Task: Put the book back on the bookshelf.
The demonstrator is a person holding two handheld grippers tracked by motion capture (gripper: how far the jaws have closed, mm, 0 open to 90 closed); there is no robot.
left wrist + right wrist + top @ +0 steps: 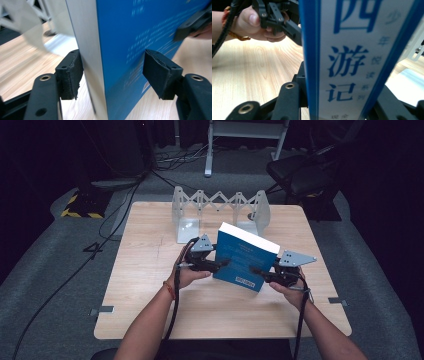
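While the right gripper (256, 270) clamps the book (245, 257) by its spine, the left gripper (222, 264) stands apart; thick, stiff, glossy, probably heavy.

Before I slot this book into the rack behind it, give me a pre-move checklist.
1. Right gripper shut on book spine: ok.
2. Left gripper clear of book: not ok, book sits between its open fingers.
3. Rack free of books: ok.
4. Table between book and rack free: ok.
5. Book bottom resting on table: cannot tell.
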